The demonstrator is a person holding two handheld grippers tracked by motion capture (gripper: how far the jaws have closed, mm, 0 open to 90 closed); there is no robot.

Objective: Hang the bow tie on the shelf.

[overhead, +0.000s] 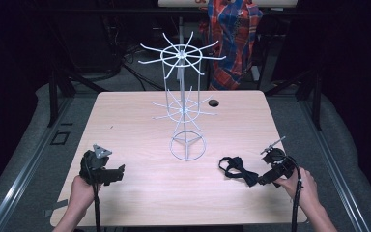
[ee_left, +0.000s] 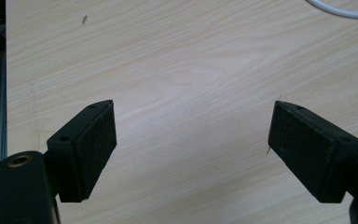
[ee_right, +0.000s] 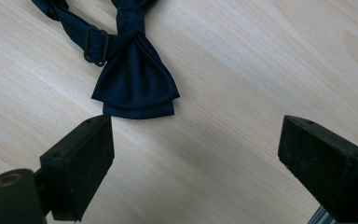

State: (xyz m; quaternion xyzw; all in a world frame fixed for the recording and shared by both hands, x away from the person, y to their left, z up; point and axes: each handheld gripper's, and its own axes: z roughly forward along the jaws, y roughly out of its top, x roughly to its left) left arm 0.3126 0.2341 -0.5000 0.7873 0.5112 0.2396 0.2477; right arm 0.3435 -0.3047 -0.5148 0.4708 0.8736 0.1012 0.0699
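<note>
A dark navy bow tie [overhead: 236, 169] with its strap lies flat on the wooden table [overhead: 140, 121], front right of a white wire display stand [overhead: 183, 104]. My right gripper [overhead: 262, 181] sits just right of the tie, jaws open and empty. In the right gripper view the bow tie [ee_right: 135, 79] lies just beyond the left jaw's tip, and the gripper [ee_right: 196, 140] holds nothing between its pads. My left gripper [overhead: 121, 171] rests at the front left, open over bare wood; its view shows the gripper [ee_left: 193, 128] with jaws wide apart.
The stand's round base ring [overhead: 187, 145] is at the table's middle, its edge [ee_left: 340, 9] showing in the left gripper view. A cable hole [overhead: 214, 103] lies at the back. A plaid cloth [overhead: 232, 38] hangs behind the table. The table's right edge is near the right hand.
</note>
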